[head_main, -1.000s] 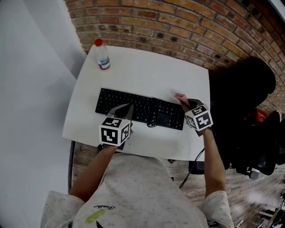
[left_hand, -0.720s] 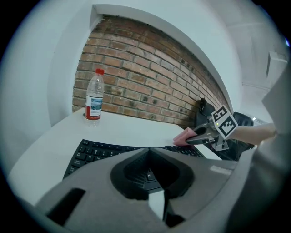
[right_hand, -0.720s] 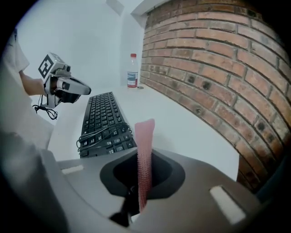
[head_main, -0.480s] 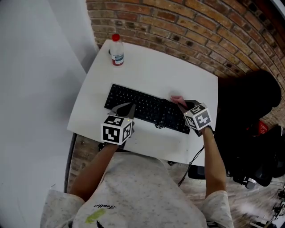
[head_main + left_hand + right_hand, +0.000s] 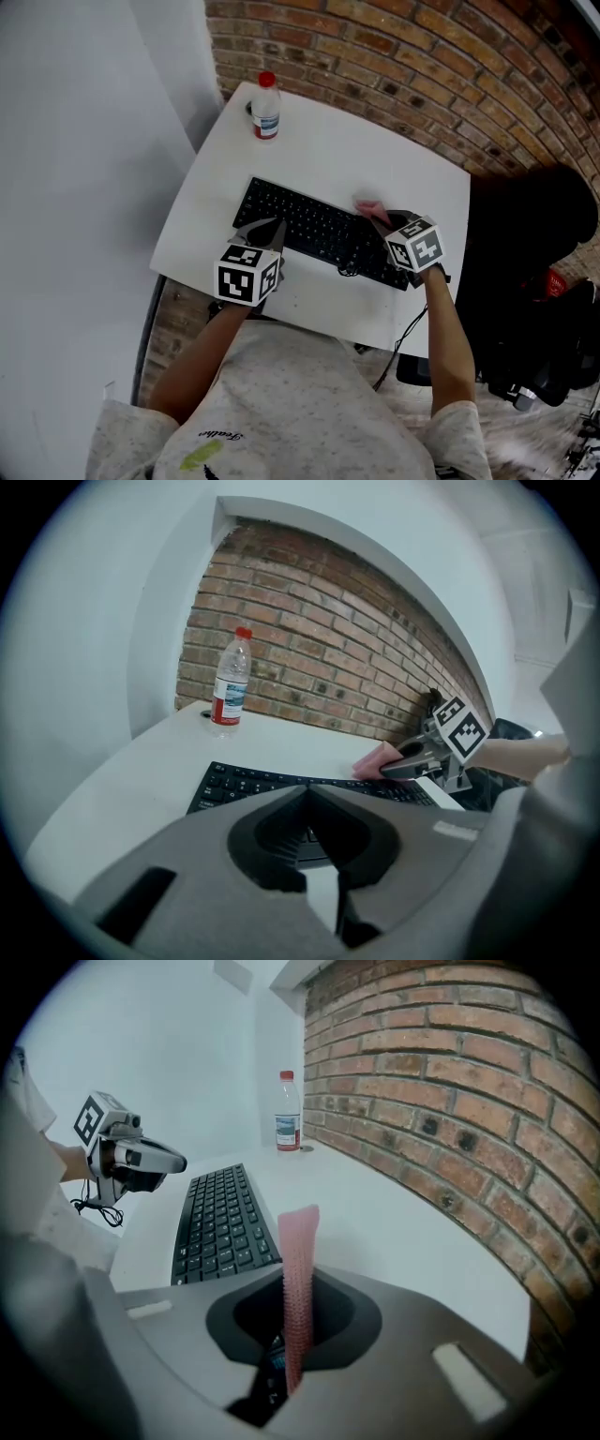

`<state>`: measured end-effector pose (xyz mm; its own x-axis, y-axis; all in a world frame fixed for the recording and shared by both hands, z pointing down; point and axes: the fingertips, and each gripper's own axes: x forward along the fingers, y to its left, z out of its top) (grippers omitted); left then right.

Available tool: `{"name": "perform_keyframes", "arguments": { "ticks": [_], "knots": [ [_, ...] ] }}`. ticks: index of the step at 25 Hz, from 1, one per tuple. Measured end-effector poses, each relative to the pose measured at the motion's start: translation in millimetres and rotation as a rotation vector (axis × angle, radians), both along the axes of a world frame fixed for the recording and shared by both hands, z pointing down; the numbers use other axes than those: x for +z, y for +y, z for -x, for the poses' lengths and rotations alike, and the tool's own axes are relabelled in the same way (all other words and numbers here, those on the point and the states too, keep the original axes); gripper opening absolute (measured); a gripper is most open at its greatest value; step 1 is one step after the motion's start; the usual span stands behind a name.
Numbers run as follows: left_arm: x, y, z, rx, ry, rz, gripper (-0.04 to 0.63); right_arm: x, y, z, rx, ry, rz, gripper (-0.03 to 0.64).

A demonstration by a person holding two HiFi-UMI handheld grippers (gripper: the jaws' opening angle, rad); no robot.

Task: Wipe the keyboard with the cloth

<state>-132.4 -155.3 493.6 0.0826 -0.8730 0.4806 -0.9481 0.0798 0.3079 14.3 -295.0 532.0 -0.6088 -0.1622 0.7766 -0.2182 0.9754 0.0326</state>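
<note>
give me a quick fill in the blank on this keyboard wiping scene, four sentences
1. The right gripper has its jaws shut on a pink ___.
2. The bottle on the white table has a ___ cap.
3. The left gripper, jaws shut and empty, is at the near edge of the black ___.
4. Behind the table stands a ___ wall.

Missing words: cloth; red; keyboard; brick.

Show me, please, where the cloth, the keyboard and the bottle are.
cloth (image 5: 298, 1269): right gripper view, middle of the upright pink strip.
keyboard (image 5: 314, 227): head view, keys near its middle.
bottle (image 5: 266, 120): head view, on its label.
</note>
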Motion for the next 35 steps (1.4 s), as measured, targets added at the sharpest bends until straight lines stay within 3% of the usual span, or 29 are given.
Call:
{"name": "perform_keyframes", "arguments": {
  "ticks": [35],
  "knots": [
    [0, 32, 113, -0.094, 0.014, 0.014, -0.005, 5, 50, 160, -0.173, 0.047, 0.066, 0.023]
  ]
}}
